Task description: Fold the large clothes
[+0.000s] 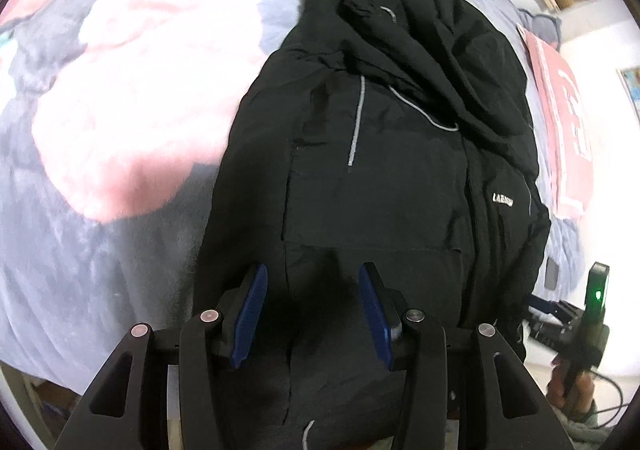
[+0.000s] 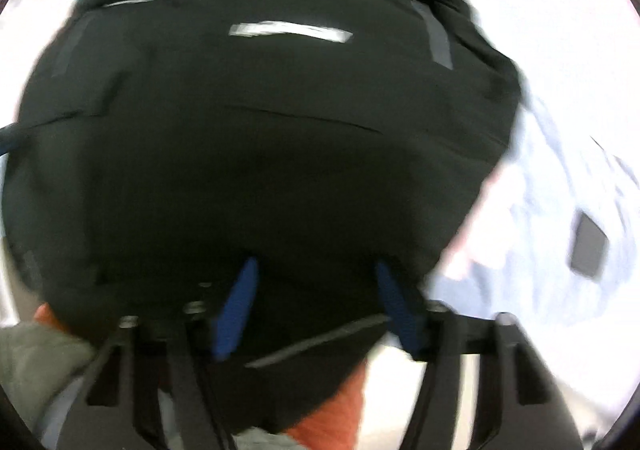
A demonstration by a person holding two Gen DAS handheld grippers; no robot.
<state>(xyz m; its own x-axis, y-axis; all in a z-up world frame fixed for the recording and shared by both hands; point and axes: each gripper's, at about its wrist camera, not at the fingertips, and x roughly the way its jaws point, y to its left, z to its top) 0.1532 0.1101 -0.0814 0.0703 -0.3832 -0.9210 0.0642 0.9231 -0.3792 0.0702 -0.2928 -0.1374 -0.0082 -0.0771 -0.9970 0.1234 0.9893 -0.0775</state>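
L gripper [image 1: 312, 310] is sitting at 6 o'clock w/ blue pads [image 1: 250, 316] spread wide, nothing between them, hovering over the hem of the black hooded jacket [image 1: 380, 170]. Jacket is lying lengthwise toward 12 on a grey-pink fleece blanket [image 1: 120, 110], hood bunching at the far end, white logo [image 1: 503, 200] at 3. R gripper [image 2: 316, 306] is also gaping wide, pads over the jacket [image 2: 260, 150]; view's blurry. Dark phone [image 2: 588, 250] is lying on the blanket [image 2: 540, 190] at 3 there
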